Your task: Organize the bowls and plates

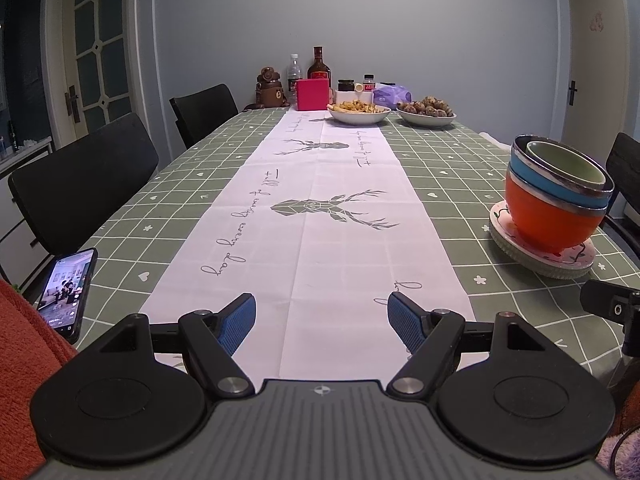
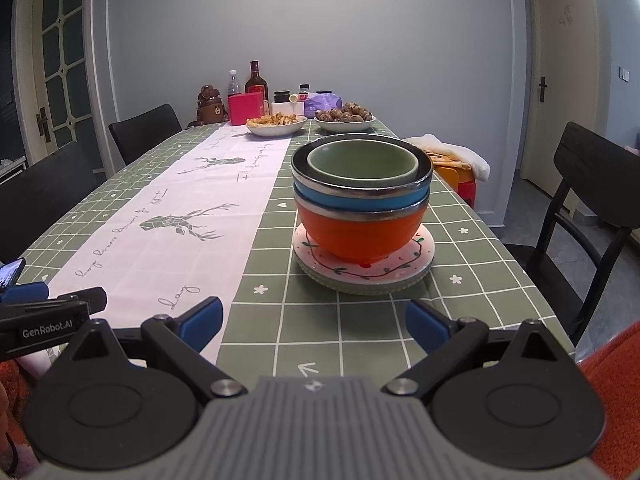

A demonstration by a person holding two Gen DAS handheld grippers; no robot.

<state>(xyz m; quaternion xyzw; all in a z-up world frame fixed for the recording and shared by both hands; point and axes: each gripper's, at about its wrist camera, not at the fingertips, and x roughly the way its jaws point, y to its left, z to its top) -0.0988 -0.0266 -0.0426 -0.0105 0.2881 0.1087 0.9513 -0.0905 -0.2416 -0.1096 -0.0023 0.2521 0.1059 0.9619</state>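
Three nested bowls point(image 2: 362, 200) — orange at the bottom, blue, then green inside — sit on stacked plates point(image 2: 362, 272) near the counter's point(image 2: 360, 340) right edge. The right gripper point(image 2: 314, 326) hovers just before them, jaws wide and empty. The left gripper point(image 1: 321, 320) is likewise spread open over the white runner point(image 1: 312, 208).

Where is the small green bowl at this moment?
The green bowl is nested at the top of the stack, inside the blue bowl, which sits in the orange bowl on the plates, ahead of the right gripper.
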